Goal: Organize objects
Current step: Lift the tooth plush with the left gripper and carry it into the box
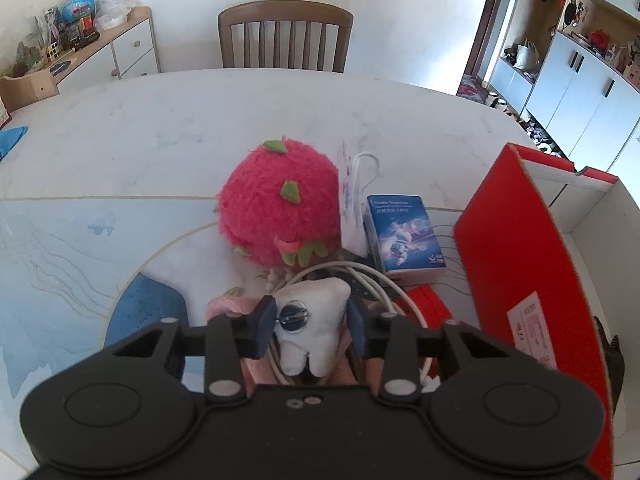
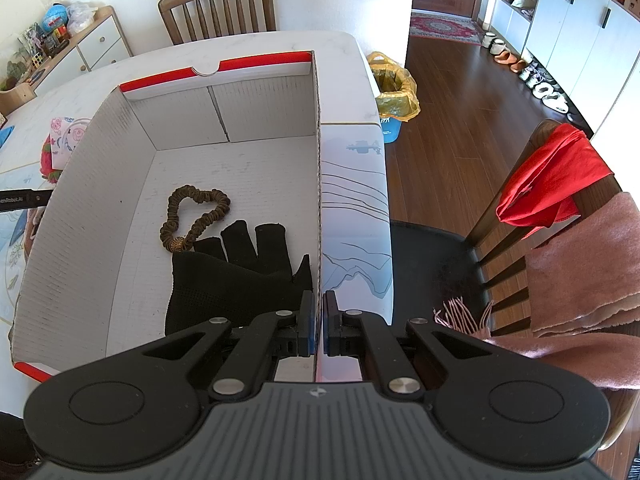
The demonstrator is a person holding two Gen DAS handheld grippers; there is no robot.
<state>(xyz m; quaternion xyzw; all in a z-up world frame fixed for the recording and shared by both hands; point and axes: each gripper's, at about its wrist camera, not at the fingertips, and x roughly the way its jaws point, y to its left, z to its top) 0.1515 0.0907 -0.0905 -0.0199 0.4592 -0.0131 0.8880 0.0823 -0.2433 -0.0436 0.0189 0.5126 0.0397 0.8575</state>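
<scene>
Left gripper [image 1: 312, 320]: jaws clamped on white tooth-shaped plush [image 1: 310, 320], atop the cable pile on the counter [image 1: 160, 120], near the pink dragon-fruit plush [image 1: 276, 204]. Right gripper [image 2: 319, 324]: jaws together, pinching the cardboard box's wall [image 2: 319, 200]; black glove [image 2: 240, 272] and brown bracelet [image 2: 192, 216] lie inside.

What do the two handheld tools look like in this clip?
Both are matte black plastic: the left tool and right tool have blue pads, silver pivot screws and round discs on each side. The right body is ribbed with a small emblem. No hands or sleeves show.
</scene>
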